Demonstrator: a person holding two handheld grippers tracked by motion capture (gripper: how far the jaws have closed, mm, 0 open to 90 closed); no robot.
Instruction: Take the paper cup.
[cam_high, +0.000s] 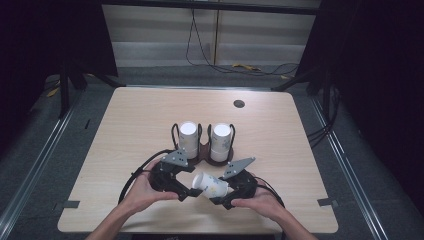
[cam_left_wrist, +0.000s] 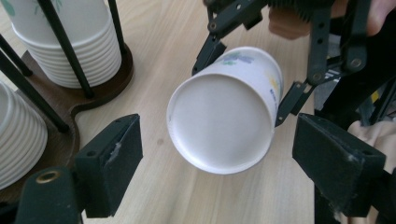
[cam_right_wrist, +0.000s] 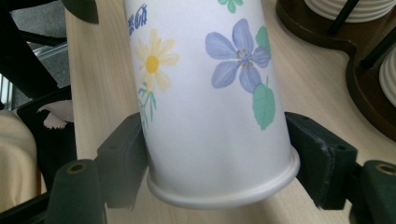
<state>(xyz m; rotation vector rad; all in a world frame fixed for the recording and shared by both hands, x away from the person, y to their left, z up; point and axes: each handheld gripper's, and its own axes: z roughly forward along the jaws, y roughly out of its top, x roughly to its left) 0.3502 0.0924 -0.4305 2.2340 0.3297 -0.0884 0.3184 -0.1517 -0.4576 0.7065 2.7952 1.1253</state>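
Observation:
A white paper cup printed with flowers lies sideways above the table's near edge. My right gripper is shut on the cup just above its rolled rim, one pad on each side. In the left gripper view the cup's flat bottom faces the camera. My left gripper is open wide, with its jaws either side of the cup and apart from it. Just behind, a dark wooden cup holder with black wire posts carries two stacks of upturned cups.
The light wooden table has a round cable hole at the back right. Both hands come in over the near edge. Cables lie on the floor beyond the table, and dark curtains stand at both sides.

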